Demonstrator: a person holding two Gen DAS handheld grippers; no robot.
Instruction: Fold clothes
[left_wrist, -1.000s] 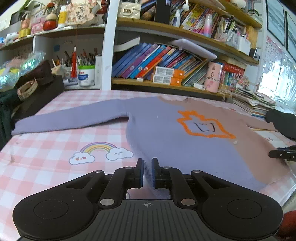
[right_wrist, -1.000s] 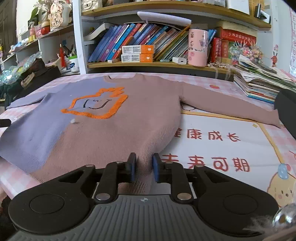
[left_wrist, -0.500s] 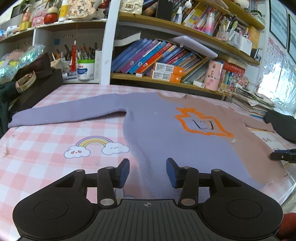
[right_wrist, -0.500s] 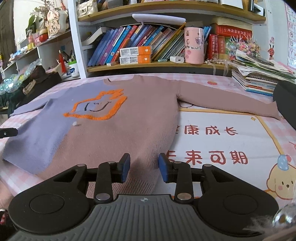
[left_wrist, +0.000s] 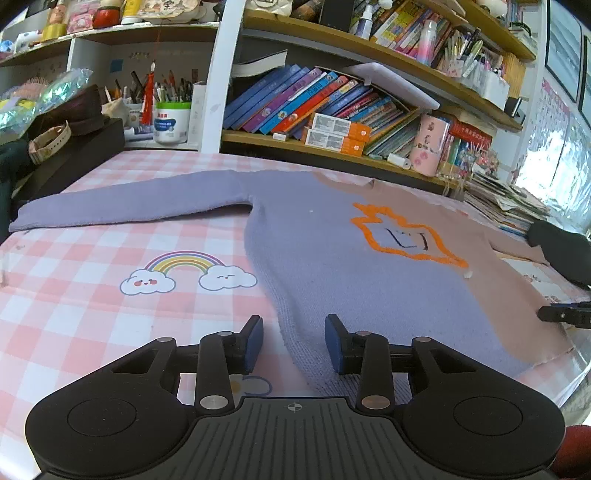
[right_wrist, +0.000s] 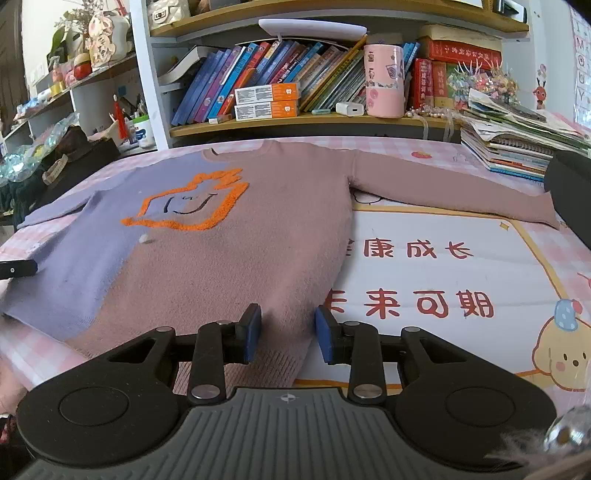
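A sweater, half purple (left_wrist: 332, 266) and half dusty pink (right_wrist: 258, 251), lies flat, front up, on the table, with an orange outlined patch on the chest and both sleeves spread out. My left gripper (left_wrist: 294, 344) is open over the sweater's lower left hem corner, holding nothing. My right gripper (right_wrist: 288, 338) is open over the lower right hem corner, holding nothing. The right gripper's tip shows at the right edge of the left wrist view (left_wrist: 565, 314); the left gripper's tip shows at the left edge of the right wrist view (right_wrist: 18, 267).
The table has a pink checked cover (left_wrist: 92, 295) with a rainbow print and a white printed mat (right_wrist: 443, 266). Bookshelves (left_wrist: 332, 110) stand behind. A stack of books (right_wrist: 517, 147) and a dark object (right_wrist: 569, 184) sit at the right; dark bags (left_wrist: 66, 147) at the left.
Both grippers have opened and let go of the sweater's hem corners. The sweater now lies flat on the table.
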